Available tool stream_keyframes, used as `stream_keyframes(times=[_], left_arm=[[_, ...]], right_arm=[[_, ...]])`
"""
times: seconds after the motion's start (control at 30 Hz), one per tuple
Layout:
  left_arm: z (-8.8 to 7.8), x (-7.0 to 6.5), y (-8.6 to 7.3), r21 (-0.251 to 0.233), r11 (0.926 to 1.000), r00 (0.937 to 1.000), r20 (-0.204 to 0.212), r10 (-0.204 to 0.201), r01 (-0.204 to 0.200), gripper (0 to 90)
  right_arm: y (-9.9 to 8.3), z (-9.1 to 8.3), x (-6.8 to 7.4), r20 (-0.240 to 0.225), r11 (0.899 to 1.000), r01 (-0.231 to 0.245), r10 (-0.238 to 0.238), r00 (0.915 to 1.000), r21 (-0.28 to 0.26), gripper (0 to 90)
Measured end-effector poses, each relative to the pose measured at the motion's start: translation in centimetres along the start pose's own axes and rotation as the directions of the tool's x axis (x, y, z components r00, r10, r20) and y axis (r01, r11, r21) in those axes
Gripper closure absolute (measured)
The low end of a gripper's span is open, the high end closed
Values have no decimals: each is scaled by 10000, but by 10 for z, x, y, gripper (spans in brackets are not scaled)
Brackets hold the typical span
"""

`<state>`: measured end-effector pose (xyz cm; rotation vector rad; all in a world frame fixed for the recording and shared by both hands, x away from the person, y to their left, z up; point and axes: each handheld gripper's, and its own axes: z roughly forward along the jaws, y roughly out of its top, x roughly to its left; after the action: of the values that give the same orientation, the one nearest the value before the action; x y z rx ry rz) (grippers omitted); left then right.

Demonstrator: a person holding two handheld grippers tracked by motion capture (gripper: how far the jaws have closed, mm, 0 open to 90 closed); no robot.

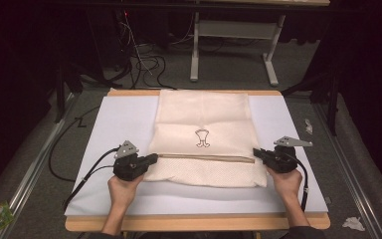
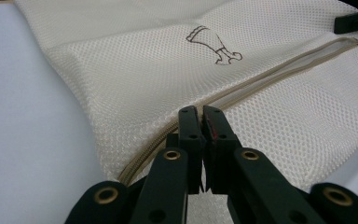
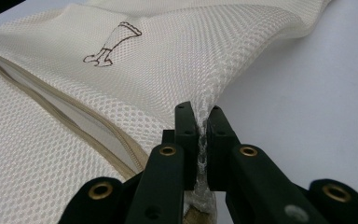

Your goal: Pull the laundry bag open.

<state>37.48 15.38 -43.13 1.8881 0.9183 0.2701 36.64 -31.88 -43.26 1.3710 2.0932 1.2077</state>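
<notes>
Two hands come in from the near edge of the counter, each wrapped around a hand-held gripper. On the person's left, the left hand-held gripper sits at the near-left corner of the mesh laundry bag, its jaws squeezed tight together right at the left end of the zip; from its own camera the left hand-held gripper has its tips pressed down on the zip line, though whether any fabric is actually caught between them, I can't tell. Over on the other side, the right hand-held gripper meets the bag's right edge by the other end of the zip. Up close, the right hand-held gripper is clamped on a pinched ridge of white mesh, and the netting rises into a fold between its jaws.

Between the two tools the bag lies flat on the white sheet, cream-coloured, the beige zip running straight across from one gripper to the other. Just past the zip, a small dark-outlined logo sits in the middle of the fabric. Further back, the bag's far end reaches the counter's wooden back edge. Beyond that, grey carpet, a tangle of cables and the legs of a white table frame.
</notes>
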Motion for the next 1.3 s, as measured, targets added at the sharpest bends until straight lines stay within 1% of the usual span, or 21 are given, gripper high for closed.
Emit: stream_keyframes(times=[0.07,0.1,0.17,0.23,0.3,0.43,0.63,0.7,0.8,0.93,1.07,1.17,1.2,1.27,1.3], left_arm=[[0,0,0,-4,10000,10000,29,-11,11,870],[0,0,0,-8,10000,10000,26,-18,19,870],[-2,1,0,31,10000,10000,-93,16,-15,870],[-4,2,0,35,10000,9999,-131,22,-21,870],[-6,2,1,18,10000,9999,-163,35,-34,870],[-6,3,1,-7,10000,9998,-186,22,-22,870],[-7,3,1,7,10000,9998,-176,32,-32,871],[-8,4,2,31,10000,9997,-255,49,-48,871],[-12,7,2,-56,10000,9996,-293,-23,22,871],[-15,10,-1,-32,9999,9994,-323,-121,120,871],[-16,11,-2,-67,9999,9993,-343,-156,154,871],[-19,12,-1,-186,9996,9991,-362,-210,203,871],[-19,12,-1,-200,9996,9991,-359,-215,208,871],[-19,13,-1,-140,9997,9991,-380,-208,203,871],[-18,13,-1,-99,9998,9991,-373,-189,185,871]], right_arm=[[0,0,0,2,10000,22,-22,10000,-5,875],[0,0,0,-3,10000,-57,57,10000,11,875],[0,-1,0,58,10000,-72,72,10000,39,875],[-1,-1,-2,58,10000,-50,50,10000,-1,875],[-1,-1,-2,54,9999,-128,128,9999,7,875],[0,-1,-2,51,10000,-69,69,10000,0,875],[0,-1,-2,25,9999,-107,107,9999,-17,875],[0,-1,-2,34,9999,-98,98,9999,-33,875],[0,-1,-4,93,9999,-130,130,9999,-5,875],[-1,-3,-6,138,9998,-183,183,9997,19,875],[0,-2,-6,127,9999,-164,163,9998,41,875],[0,-3,-6,148,9997,-227,227,9996,61,875],[0,-3,-6,133,9998,-173,172,9998,40,875],[1,-4,-6,129,9999,-133,133,9998,3,875],[2,-4,-6,122,9998,-201,201,9997,-20,875]])
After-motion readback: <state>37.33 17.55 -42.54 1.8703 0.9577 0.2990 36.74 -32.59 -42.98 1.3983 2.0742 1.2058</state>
